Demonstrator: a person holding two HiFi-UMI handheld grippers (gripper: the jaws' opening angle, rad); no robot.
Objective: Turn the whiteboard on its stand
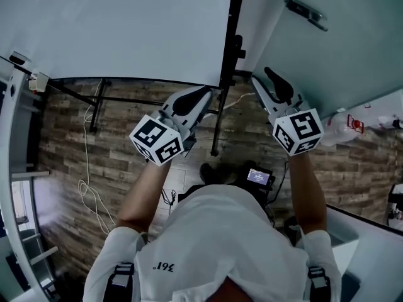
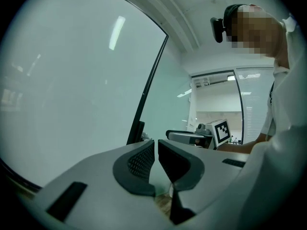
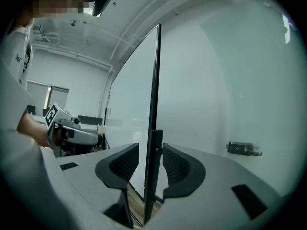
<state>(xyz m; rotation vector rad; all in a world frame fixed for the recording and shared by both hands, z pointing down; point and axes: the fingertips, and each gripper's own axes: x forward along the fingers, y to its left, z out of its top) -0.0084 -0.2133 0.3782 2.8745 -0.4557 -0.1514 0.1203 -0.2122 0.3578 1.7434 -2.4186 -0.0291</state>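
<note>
Right fingers point(image 3: 180, 169) astride whiteboard point(image 3: 132, 109) edge, wood-plank floor point(image 1: 69, 143) below

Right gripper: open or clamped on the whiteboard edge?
Open. The whiteboard edge stands between the right gripper jaws, but a gap shows beside one pad, so it is not clamped.

Wood-plank floor point(image 1: 75, 143) under a loose white cable point(image 1: 87, 187); small lit-screen device point(image 1: 259, 177) on it; metal latch point(image 1: 305, 12) on pale wall point(image 1: 359, 49).
</note>
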